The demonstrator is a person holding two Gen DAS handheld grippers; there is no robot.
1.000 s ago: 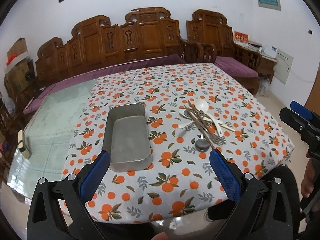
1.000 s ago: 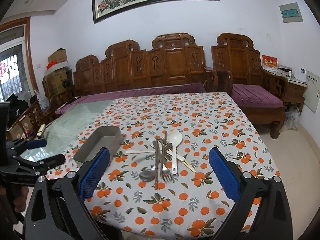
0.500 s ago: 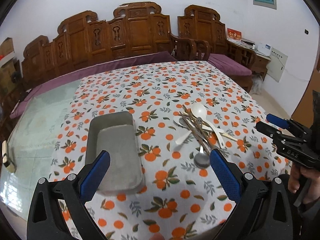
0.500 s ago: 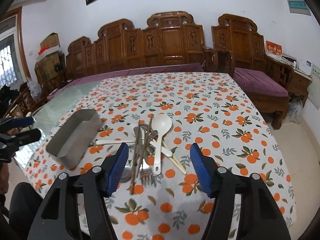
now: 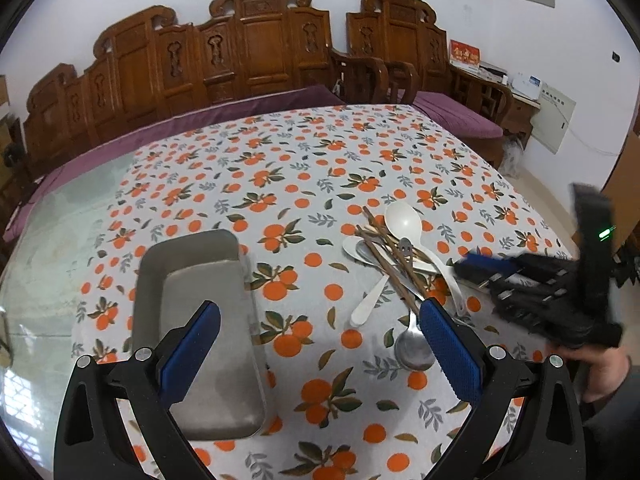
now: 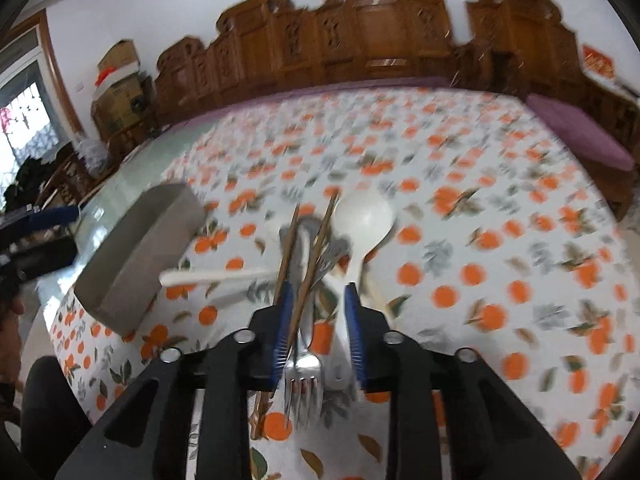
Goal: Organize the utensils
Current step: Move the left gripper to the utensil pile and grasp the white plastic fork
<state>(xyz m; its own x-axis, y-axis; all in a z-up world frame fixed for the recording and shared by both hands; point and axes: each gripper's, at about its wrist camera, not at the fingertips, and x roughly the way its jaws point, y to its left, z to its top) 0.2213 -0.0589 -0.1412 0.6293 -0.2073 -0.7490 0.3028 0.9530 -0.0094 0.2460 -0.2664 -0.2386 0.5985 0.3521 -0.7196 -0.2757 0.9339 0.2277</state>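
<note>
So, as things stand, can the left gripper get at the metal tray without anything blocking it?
Probably yes. The left gripper stands open just before the metal tray, which is empty, with nothing between them; the utensil pile lies off to the side.

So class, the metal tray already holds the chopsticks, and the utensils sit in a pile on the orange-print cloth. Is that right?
Not quite. The left wrist view shows the metal tray with nothing in it. The chopsticks lie in the pile of utensils on the orange-print cloth, as you said.
</note>
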